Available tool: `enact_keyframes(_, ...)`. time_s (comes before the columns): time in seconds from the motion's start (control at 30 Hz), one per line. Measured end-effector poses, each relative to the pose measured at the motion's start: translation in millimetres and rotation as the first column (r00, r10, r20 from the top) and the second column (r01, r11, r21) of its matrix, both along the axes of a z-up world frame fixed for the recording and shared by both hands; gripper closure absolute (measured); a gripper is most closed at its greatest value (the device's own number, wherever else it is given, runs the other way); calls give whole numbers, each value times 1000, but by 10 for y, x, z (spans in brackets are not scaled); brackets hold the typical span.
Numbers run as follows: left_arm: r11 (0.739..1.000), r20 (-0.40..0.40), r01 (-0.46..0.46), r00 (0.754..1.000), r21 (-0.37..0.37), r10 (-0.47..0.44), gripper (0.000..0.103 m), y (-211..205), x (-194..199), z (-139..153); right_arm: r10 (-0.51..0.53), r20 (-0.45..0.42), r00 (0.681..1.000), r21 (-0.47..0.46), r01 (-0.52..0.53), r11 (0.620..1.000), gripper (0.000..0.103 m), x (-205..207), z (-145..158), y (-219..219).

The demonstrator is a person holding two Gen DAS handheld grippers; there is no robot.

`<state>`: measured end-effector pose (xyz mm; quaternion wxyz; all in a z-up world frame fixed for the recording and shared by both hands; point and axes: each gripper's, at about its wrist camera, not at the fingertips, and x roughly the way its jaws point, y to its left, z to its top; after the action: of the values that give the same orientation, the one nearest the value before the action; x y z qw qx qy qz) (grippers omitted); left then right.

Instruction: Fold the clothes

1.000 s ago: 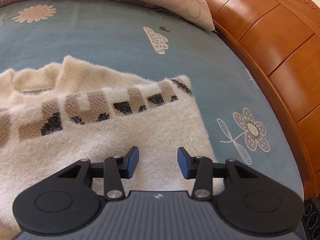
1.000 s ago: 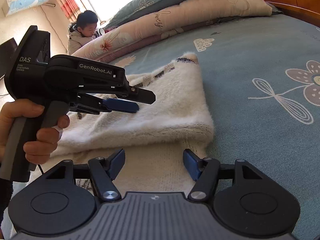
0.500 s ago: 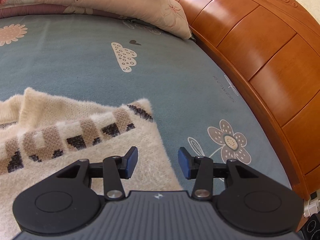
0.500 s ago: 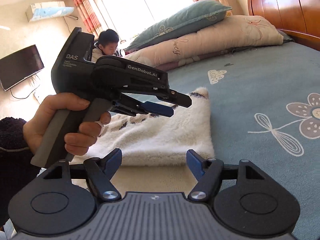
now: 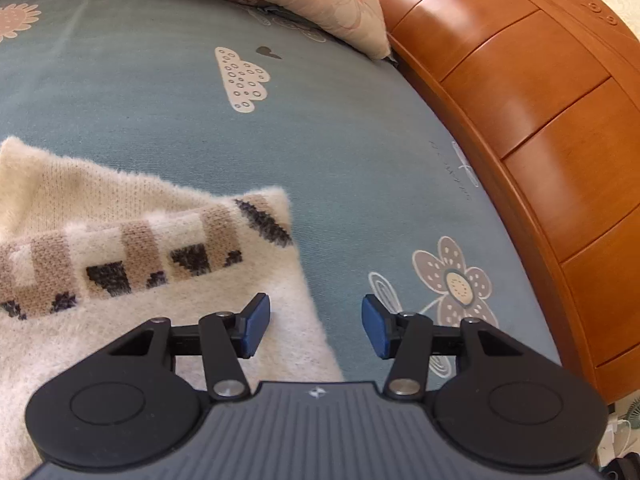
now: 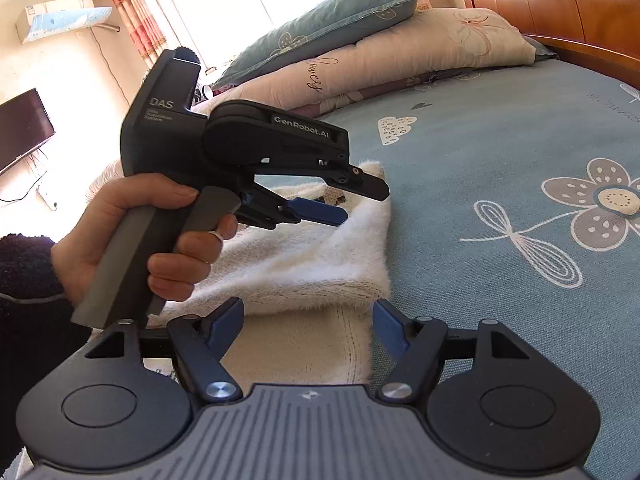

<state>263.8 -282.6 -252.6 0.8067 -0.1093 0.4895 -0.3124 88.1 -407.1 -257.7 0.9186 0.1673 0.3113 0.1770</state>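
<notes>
A fluffy cream sweater [image 5: 132, 280] with a brown and black patterned band lies folded on the blue floral bed sheet [image 5: 340, 152]. My left gripper [image 5: 315, 331] hovers open over the sweater's right edge, nothing between its blue pads. In the right wrist view the same sweater [image 6: 304, 264] lies ahead, its folded edge near my right gripper [image 6: 307, 325], which is open and empty just above it. The left gripper [image 6: 352, 200] shows there, held by a hand [image 6: 132, 232] above the sweater, its fingers apart.
A wooden bed frame [image 5: 540, 128] curves along the right side. Pillows [image 6: 380, 64] are stacked at the head of the bed. A wall television [image 6: 22, 128] and an air conditioner [image 6: 60, 18] are at the far left. Bare sheet lies to the right of the sweater.
The left gripper has lifted up off the sweater and shifted right, toward its edge. The right gripper has tilted up and drawn back a little. Both stay open.
</notes>
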Motion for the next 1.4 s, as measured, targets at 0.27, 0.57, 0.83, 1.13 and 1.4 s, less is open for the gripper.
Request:
enact_keyframes(0.27,1000,-23,14,1000,-26,-15,49,-56,-79,-29,5,-1,1000,-7,-5,1000,27,-22,23,32)
enact_keyframes(0.57,995,-46,73,996,-63,-75,47,23,-298,65,-13,-20,1000,14,14,1000,26,-23,-1,-31)
enact_keyframes(0.83,997,11,-20,1000,-81,21,46,73,134,251,16,-10,1000,-14,-17,1000,25,-34,22,35)
enact_keyframes(1.13,991,60,-73,995,-107,80,46,-112,561,-153,9,-27,1000,-34,-10,999,25,-6,-20,65)
enact_keyframes(1.4,995,71,-59,995,-75,64,45,-49,461,52,4,-28,1000,-43,-5,999,25,-21,-18,53)
